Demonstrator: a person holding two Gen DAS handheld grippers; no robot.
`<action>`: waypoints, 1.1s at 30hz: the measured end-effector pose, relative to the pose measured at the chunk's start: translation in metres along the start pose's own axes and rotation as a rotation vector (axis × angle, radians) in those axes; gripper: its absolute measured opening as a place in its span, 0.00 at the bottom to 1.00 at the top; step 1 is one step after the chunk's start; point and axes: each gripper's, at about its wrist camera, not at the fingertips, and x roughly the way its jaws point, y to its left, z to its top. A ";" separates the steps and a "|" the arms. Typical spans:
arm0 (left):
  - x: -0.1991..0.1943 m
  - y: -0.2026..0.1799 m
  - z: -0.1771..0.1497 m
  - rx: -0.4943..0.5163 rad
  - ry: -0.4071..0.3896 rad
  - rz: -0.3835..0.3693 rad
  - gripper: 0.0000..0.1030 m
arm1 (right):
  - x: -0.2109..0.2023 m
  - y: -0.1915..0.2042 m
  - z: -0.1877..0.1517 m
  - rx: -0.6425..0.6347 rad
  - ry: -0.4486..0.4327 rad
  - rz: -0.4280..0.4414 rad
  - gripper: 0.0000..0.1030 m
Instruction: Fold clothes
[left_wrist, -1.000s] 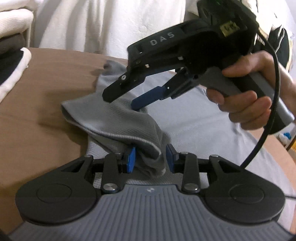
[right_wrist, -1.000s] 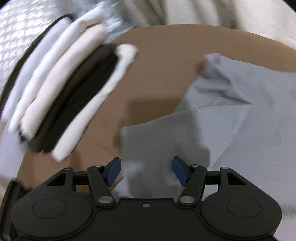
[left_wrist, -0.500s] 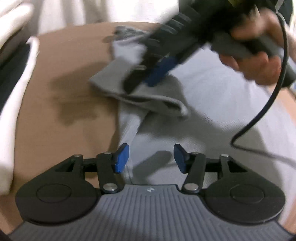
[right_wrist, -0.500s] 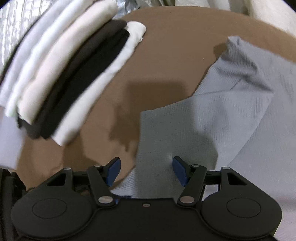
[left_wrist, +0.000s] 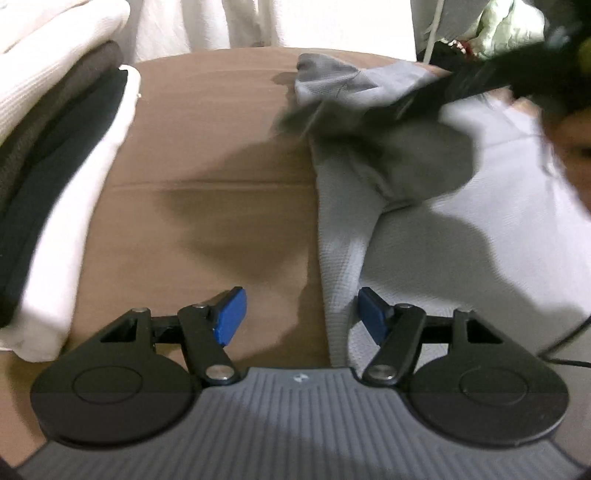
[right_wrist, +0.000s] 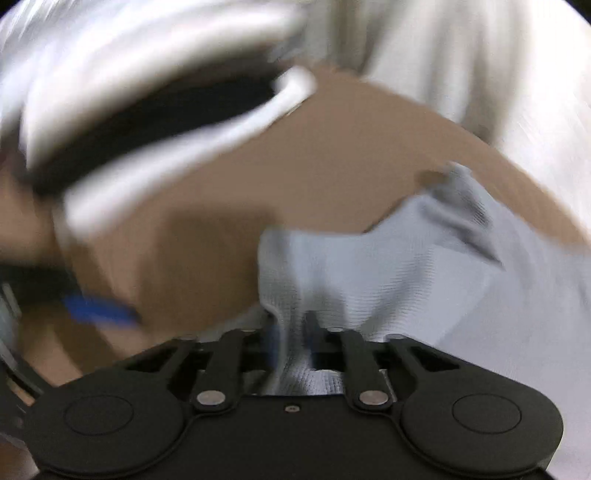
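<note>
Both wrist views close, angled down, sharing grey garment (left_wrist: 461, 240), brown table (left_wrist: 207, 155)

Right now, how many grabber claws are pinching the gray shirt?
1. The right gripper is closing on a fold of the gray shirt near its edge. The left gripper is opening over the shirt's edge, pinching nothing.
</note>
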 end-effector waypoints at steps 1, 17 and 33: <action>0.005 -0.003 0.002 0.005 0.006 0.015 0.65 | -0.014 -0.011 -0.003 0.065 -0.046 -0.015 0.13; -0.008 -0.013 0.018 -0.022 -0.097 0.149 0.83 | -0.071 -0.157 -0.093 0.661 -0.035 -0.035 0.60; 0.033 -0.049 0.022 0.087 -0.176 0.208 0.81 | -0.060 -0.141 -0.046 0.412 -0.207 0.109 0.07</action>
